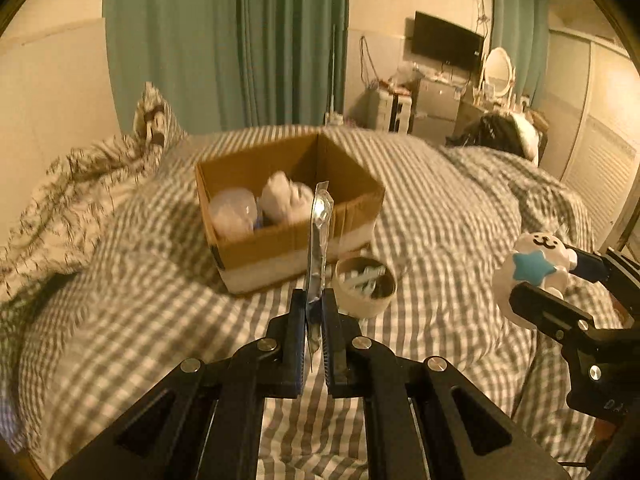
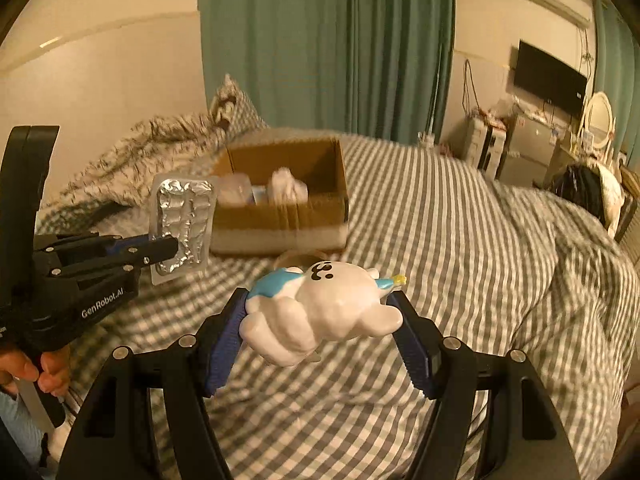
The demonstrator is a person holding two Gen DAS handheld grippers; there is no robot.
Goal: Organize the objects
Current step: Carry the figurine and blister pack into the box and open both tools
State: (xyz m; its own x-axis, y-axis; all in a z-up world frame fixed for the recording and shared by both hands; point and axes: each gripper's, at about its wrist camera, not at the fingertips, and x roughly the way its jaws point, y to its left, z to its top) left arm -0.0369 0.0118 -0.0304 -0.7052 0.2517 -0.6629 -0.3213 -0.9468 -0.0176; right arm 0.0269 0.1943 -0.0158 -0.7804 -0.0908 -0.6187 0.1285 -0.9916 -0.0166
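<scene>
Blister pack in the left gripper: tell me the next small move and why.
Probably carry the blister pack forward over the cardboard box and let go. The left gripper is shut on its lower edge, held above the bedspread just short of the box, which is open and already holds pale items. The right gripper holds a white toy, so it can follow.

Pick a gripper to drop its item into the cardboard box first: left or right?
Left, probably. The left gripper holds the blister pack almost directly in front of the cardboard box; the right gripper, holding the white figurine, sits farther off to the side.
</scene>
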